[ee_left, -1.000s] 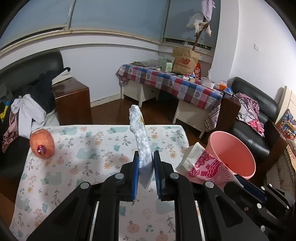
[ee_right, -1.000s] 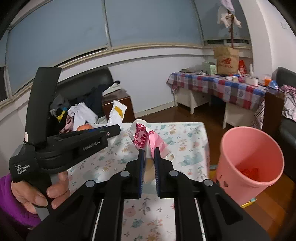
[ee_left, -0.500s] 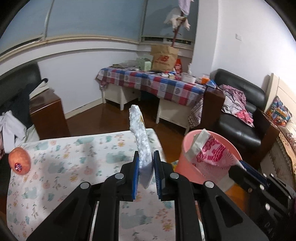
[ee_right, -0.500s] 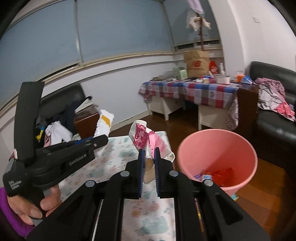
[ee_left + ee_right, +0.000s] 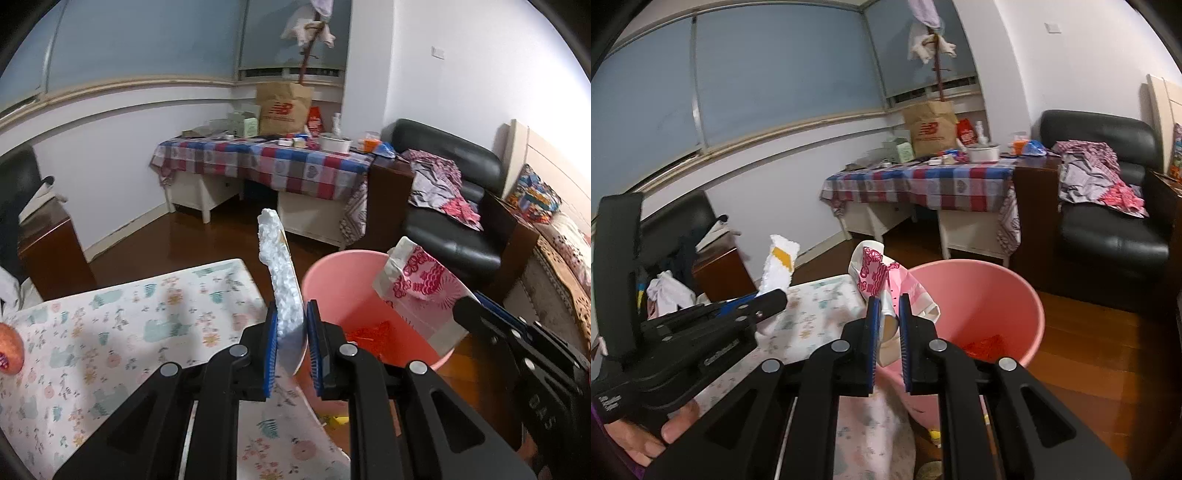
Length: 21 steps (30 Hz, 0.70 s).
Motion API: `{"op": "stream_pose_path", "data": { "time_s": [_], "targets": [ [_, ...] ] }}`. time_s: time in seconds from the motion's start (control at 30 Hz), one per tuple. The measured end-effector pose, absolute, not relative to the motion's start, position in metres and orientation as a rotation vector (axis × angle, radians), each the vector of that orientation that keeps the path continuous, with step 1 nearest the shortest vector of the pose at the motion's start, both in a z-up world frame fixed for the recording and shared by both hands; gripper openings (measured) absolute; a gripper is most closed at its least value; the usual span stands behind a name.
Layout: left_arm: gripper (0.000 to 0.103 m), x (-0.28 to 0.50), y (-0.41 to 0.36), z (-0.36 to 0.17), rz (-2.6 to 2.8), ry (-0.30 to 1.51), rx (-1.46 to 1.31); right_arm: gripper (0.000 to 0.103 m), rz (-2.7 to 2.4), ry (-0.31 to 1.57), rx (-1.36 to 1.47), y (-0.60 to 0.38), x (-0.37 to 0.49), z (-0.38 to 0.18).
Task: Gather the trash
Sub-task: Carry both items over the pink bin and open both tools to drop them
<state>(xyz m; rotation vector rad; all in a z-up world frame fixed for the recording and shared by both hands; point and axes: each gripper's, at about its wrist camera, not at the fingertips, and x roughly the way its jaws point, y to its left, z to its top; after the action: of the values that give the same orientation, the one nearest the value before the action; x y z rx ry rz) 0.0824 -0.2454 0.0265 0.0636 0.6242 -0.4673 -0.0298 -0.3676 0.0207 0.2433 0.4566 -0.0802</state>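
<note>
Left wrist view: a long white foam strip (image 5: 282, 291) stands nearly upright, its long axis running from the pads toward twelve o'clock with a slight lean to eleven, the ragged tip against the dark floor. The left tool (image 5: 291, 339) is narrowed onto the strip's lower end, blue pads pressing it from both sides. At two o'clock from the strip, the pink-and-white patterned carton (image 5: 421, 291) hangs over the mouth of the pink bin (image 5: 332, 273), tilted with its white end toward eleven o'clock; the right tool (image 5: 476, 306) grips it from four o'clock. Red scraps (image 5: 369, 332) lie in the bin's bottom. The floral worktop (image 5: 122, 325) spreads at nine o'clock, with an orange-red fruit (image 5: 9, 349) at its far left edge.

Right wrist view: the carton (image 5: 877, 275) rises from between the pads, long axis toward eleven o'clock, its creased flaps spreading right toward the bin's rim (image 5: 979, 264). The right tool (image 5: 886, 325) is closed narrow on the carton's lower part. The bin (image 5: 997, 302) sits at two o'clock, just beside the worktop (image 5: 816, 314) edge. At nine o'clock the left tool (image 5: 768, 299) holds the foam strip (image 5: 779, 266), which stands upright and shows an orange patch; a hand (image 5: 646, 439) grips the tool's handle at seven o'clock.
</note>
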Motion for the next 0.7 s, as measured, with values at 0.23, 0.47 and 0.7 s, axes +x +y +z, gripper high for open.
{"op": "stream_pose_path", "data": {
  "time_s": [0.23, 0.47, 0.7],
  "targets": [
    [0.014, 0.085, -0.267, 0.02, -0.527, 0.628, 0.081, 0.011, -0.145, 0.46, 0.273, -0.399, -0.031, 0.012],
    [0.014, 0.088, -0.286, 0.009, -0.579, 0.649, 0.095, 0.011, -0.164, 0.478, 0.301, -0.415, -0.024, 0.001],
    [0.014, 0.095, -0.31, -0.004, -0.604, 0.69, 0.121, 0.011, -0.163, 0.497, 0.315, -0.424, -0.014, -0.009]
  ]
}}
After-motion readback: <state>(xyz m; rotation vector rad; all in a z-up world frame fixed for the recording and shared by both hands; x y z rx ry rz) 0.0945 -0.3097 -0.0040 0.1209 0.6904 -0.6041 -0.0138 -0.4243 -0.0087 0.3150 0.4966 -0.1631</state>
